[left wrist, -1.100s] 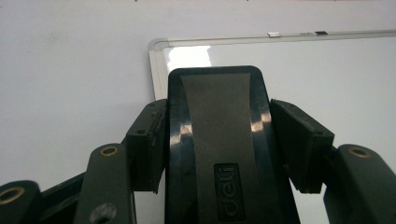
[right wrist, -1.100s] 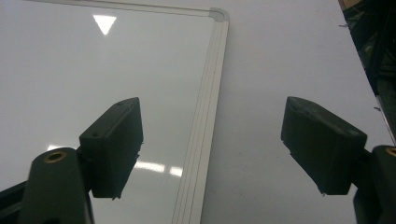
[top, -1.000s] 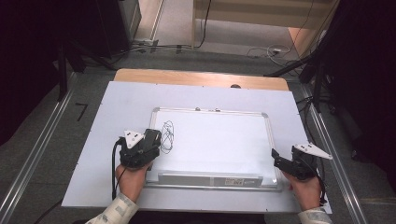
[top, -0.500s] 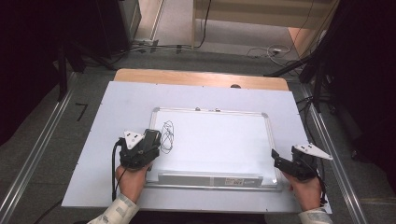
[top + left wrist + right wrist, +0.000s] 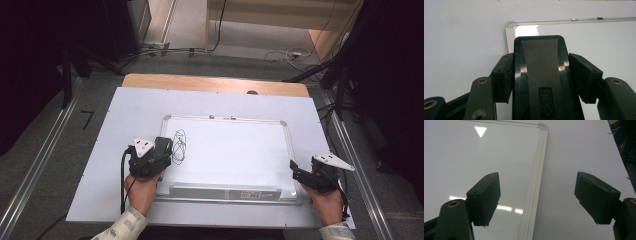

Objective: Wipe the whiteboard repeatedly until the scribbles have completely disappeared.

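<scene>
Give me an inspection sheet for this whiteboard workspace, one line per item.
Surface: white sheet over a wooden table.
Job's things: whiteboard lying flat, black scribble near its left edge; black eraser held.
Clutter: nothing seen.
Grippers: left gripper shut on the eraser at the scribble; right gripper open at the board's right frame.
Cables: one trails from the left gripper; more on the floor.
Surroundings: metal rails, dark stands.
</scene>
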Tool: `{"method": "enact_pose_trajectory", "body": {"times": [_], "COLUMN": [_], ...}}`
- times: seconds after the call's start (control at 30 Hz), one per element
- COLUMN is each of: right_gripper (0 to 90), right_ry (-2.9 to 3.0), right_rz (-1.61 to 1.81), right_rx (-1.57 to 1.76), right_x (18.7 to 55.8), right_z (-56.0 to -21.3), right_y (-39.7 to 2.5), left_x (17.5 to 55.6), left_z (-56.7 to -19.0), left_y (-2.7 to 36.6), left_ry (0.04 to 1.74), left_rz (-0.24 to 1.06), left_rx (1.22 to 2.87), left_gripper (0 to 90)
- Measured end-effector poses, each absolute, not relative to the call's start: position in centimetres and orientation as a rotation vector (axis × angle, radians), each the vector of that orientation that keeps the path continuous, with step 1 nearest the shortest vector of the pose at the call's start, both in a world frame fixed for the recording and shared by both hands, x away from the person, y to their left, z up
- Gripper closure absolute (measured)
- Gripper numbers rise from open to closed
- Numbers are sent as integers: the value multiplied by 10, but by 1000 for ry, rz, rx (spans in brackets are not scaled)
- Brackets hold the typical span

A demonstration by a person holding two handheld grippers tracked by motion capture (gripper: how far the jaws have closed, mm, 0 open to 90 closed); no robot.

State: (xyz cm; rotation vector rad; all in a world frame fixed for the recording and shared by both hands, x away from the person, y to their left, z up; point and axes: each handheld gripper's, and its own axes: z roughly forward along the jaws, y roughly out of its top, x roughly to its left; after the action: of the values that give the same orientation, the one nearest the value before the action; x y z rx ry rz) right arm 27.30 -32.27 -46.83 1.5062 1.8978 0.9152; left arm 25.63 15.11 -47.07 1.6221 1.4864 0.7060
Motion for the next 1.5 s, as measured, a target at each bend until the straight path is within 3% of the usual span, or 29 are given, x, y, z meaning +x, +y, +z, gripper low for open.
{"method": "enact_pose_trajectory", "body": {"times": [0.6,1.5], "right_gripper": [195,195], "right_ry": [1896,1895], "right_rz": [909,909], "right_rx": [1509,1512], "right_x": [273,273], "right_z": [-469,-469], "right_y": [-323,-323], "left_x": [282,338], "left_z": [-469,-489], "left_y": [147,116], "left_ry": [1508,1525], "left_rz": [694,678], "left_rx": [1604,1714], "left_gripper": [402,402]}}
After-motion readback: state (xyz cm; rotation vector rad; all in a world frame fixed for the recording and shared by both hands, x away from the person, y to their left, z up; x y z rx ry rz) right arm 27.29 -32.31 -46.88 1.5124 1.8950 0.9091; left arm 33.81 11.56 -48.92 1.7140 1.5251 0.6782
